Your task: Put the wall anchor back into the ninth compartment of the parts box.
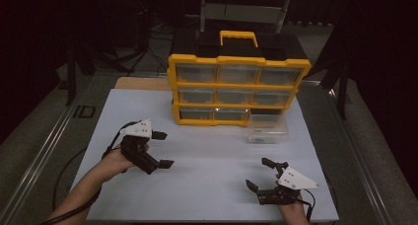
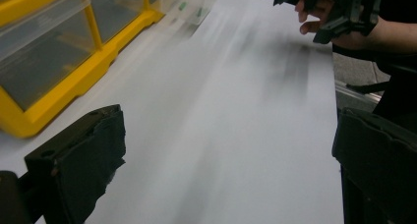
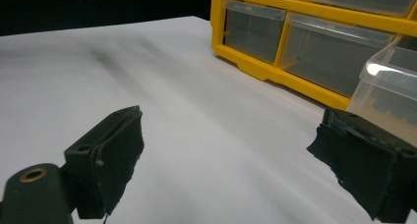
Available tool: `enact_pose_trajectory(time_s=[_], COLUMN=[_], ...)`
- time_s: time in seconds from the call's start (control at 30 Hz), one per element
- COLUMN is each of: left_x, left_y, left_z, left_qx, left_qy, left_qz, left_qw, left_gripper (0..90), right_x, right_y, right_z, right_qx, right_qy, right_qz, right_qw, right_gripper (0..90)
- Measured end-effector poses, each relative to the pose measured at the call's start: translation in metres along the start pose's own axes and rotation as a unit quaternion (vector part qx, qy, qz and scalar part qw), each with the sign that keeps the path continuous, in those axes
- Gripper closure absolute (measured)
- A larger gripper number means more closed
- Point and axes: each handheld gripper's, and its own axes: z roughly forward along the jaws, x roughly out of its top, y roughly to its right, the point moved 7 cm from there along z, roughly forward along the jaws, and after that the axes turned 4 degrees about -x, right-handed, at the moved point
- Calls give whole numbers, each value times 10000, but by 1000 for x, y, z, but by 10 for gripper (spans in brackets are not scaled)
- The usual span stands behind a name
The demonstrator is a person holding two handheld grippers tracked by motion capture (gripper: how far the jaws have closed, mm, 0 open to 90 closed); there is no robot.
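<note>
A yellow organiser (image 1: 237,89) with clear drawers and a yellow handle stands upright at the back of the white sheet (image 1: 207,161). One clear drawer (image 1: 267,128) has been pulled out and rests on the sheet at the organiser's right front; small green bits lie in it. My left gripper (image 1: 163,149) hovers open at the left, its jaws pointing right. At the front right my right gripper (image 1: 260,173) is open too, jaws pointing left and back. In the left gripper view the organiser (image 2: 59,52) is at the left and the right gripper (image 2: 339,8) is far off. The right gripper view has the drawer (image 3: 393,94) close by.
The white sheet lies on a grey table (image 1: 44,131) with metal rails along both sides. Dark stands and cables sit in the unlit room behind. A wide bare stretch of sheet lies between the two grippers.
</note>
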Motion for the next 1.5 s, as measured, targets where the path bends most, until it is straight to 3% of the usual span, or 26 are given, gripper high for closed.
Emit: enact_pose_trajectory(time_s=[0.1,0.43,0.6,0.77,0.97,1.17,1.5], left_x=[-16,-43,-58,-73,-85,-93,-98], left_y=[1,3,2,0,-4,-8,-14], left_z=[-3,-4,-7,-8,-6,1,5], left_qx=[101,241,407,663,784,966,1203], left_qy=[99,403,581,598,679,560,613], left_qz=[-28,-158,-223,-238,-327,-331,-394], left_qw=[9999,9988,9972,9957,9941,9932,9901], left_gripper=[3,3,3,3,3,3,3], right_x=[0,0,0,-1,-1,-1,-2], right_y=[0,0,-1,-1,-1,0,0], right_z=[0,0,0,0,0,0,0], right_qx=[1,16,9,6,12,2,-1], right_qy=[0,-6,-10,-18,-43,-21,-35], right_qz=[-5,5,-3,-7,12,14,16], right_qw=[10000,10000,10000,10000,10000,10000,10000], right_gripper=[100,100,100,100,100,100,100])
